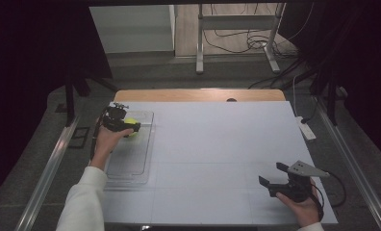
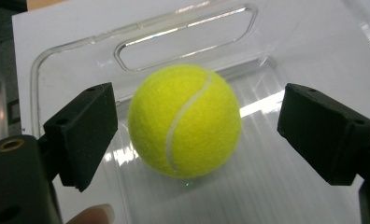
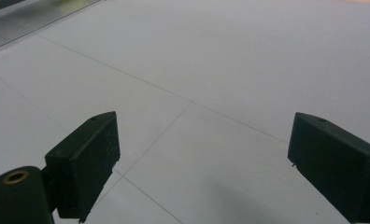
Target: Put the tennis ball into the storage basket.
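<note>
Left tool [image 2: 192,128] gapes around the tennis ball [image 2: 185,120] in the clear tray [image 1: 131,161]; right tool [image 3: 206,163] gapes over bare table [image 3: 230,60].

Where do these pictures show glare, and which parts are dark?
Left gripper view: bright glare streaks on the clear tray behind the tennis ball, which is sharp. High view: the white table is lit and the surroundings are nearly black. Right gripper view: even, dim light, no glare.

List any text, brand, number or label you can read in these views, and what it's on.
None readable.
The tennis ball shows only its white seam, no brand print.
The clear tray carries no lettering.
The left hand-held gripper and right hand-held gripper show no markings.
</note>
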Tool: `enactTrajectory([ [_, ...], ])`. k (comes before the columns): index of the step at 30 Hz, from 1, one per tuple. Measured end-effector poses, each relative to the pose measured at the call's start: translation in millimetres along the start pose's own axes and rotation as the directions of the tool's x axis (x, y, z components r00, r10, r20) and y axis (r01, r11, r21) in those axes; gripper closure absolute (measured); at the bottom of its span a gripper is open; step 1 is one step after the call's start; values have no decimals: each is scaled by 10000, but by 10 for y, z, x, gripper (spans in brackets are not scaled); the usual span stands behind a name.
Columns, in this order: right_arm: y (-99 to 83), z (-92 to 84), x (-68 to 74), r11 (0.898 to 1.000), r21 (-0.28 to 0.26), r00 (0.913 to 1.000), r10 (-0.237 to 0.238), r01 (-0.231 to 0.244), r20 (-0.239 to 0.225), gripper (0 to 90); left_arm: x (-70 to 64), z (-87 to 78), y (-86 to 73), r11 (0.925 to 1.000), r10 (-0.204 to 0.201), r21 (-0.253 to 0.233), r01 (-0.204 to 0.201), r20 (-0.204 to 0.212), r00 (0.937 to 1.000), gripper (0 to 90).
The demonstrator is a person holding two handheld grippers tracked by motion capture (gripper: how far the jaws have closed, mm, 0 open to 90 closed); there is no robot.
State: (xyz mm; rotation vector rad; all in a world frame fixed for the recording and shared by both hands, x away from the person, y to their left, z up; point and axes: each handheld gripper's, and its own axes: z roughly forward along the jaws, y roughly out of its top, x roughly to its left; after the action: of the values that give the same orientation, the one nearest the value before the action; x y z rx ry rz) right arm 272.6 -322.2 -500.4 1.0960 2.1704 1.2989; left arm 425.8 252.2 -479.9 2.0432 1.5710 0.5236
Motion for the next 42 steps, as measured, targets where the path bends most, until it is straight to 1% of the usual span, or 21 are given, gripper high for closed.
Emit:
enactTrajectory([
  [1, 0, 0, 0, 10000, 0, 10000, 0, 0, 0, 94, 6, -16, -5, 9999, -70, -103, 70, 65, 10000, 136],
  [2, 0, 0, 0, 10000, 2, 10000, 4, -4, -2, 94, 19, -46, -16, 9995, -119, -295, 126, 220, 9997, 136],
  [6, 1, 3, 2, 10000, 2, 10000, 9, -9, 4, 94, 20, -130, -53, 9972, -94, -742, 133, 522, 9986, 136],
  [8, 1, 2, 3, 10000, -5, 10000, 10, -10, 9, 94, 8, -176, -83, 9948, -69, -1007, 139, 693, 9976, 137],
  [11, 0, 5, 0, 10000, 7, 10000, 40, -40, 14, 94, -12, -243, -123, 9910, 40, -1337, 78, 881, 9961, 138],
  [13, 1, 8, 3, 10000, 14, 10000, 20, -20, 9, 93, -28, -302, -149, 9868, 122, -1616, 56, 1088, 9940, 138],
  [15, 3, 5, 4, 10000, -1, 10000, -1, 1, 6, 93, -44, -340, -164, 9843, 153, -1763, 66, 1225, 9923, 140],
  [16, 3, 5, 3, 10000, -5, 10000, 12, -12, 9, 93, -65, -382, -179, 9812, 251, -1931, 7, 1313, 9910, 140],
  [17, 3, 5, 3, 10000, -5, 10000, 12, -12, 9, 93, -65, -382, -179, 9812, 251, -1931, 7, 1313, 9910, 140],
  [18, 2, 5, 1, 10000, -1, 10000, 35, -35, 17, 93, -92, -429, -195, 9773, 350, -2117, -39, 1435, 9890, 140],
  [19, 2, 5, 1, 10000, -1, 10000, 37, -37, 18, 93, -92, -429, -195, 9773, 350, -2117, -39, 1435, 9890, 140],
  [22, 2, 5, 1, 10000, 0, 10000, 36, -36, 21, 93, -139, -503, -220, 9719, 520, -2352, -122, 1637, 9851, 141],
  [24, 3, 6, 1, 10000, -2, 10000, 35, -35, 21, 93, -161, -536, -229, 9688, 652, -2468, -231, 1640, 9843, 141],
  [27, 1, 10, 1, 10000, 21, 10000, 44, -44, 18, 93, -191, -586, -246, 9648, 721, -2618, -234, 1778, 9814, 141],
  [29, 1, 9, 1, 10000, 17, 10000, 40, -40, 24, 93, -211, -616, -272, 9613, 837, -2737, -312, 1821, 9797, 142],
  [36, 4, 3, 0, 10000, 2, 10000, 44, -44, 38, 93, -262, -683, -381, 9538, 927, -2995, -252, 2134, 9725, 143],
  [42, 7, 1, -3, 10000, 1, 10000, 52, -52, 53, 92, -340, -730, -529, 9459, 1208, -3225, -364, 2457, 9618, 141],
])
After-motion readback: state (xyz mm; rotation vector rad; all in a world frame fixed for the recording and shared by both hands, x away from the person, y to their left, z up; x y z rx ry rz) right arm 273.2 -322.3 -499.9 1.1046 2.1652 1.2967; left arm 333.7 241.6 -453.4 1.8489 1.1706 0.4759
